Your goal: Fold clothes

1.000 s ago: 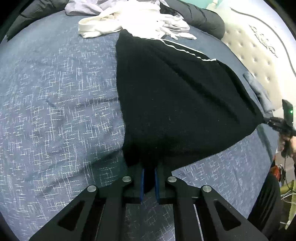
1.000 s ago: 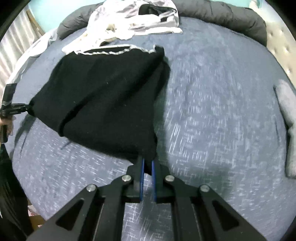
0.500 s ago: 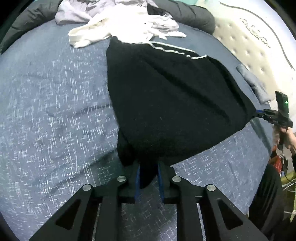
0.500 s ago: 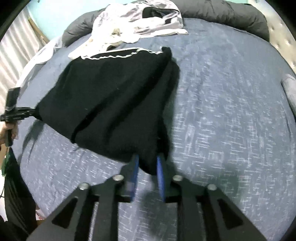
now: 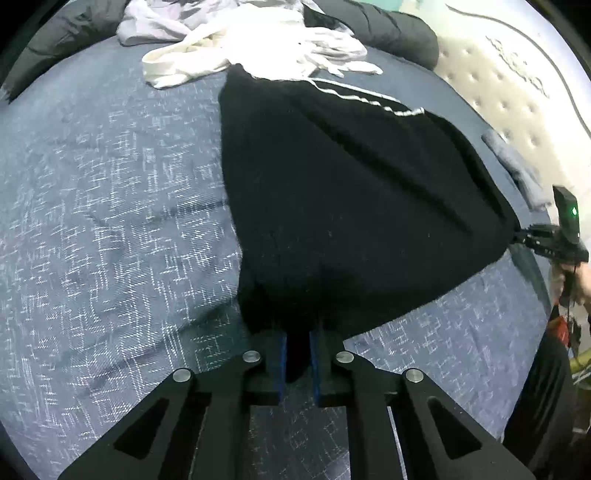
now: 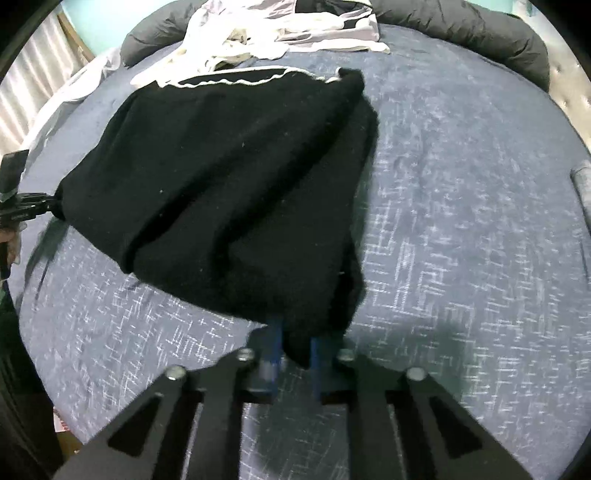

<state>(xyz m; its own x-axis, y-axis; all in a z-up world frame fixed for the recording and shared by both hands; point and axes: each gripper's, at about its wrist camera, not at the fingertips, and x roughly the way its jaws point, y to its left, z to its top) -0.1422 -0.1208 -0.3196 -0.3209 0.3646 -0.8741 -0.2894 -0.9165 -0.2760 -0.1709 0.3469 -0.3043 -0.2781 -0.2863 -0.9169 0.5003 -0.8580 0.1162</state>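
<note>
A black knitted garment with a white-trimmed far edge lies spread on the blue-grey bedspread, its near edge lifted and stretched between both grippers. My left gripper has one near corner between its blue pads, its jaws closing onto the cloth. In the right wrist view the garment runs down into my right gripper, whose jaws are also closing on the other corner. Each gripper shows in the other's view: right gripper, left gripper.
A heap of white and pale clothes lies just beyond the garment, with a dark grey quilt roll behind it. A tufted cream headboard and a small folded grey cloth are at the right. A person's hand holds the right gripper.
Both grippers' jaws widened around the garment corners half a second ago, the right one more, and have narrowed on the cloth again. The garment stays stretched between them.
</note>
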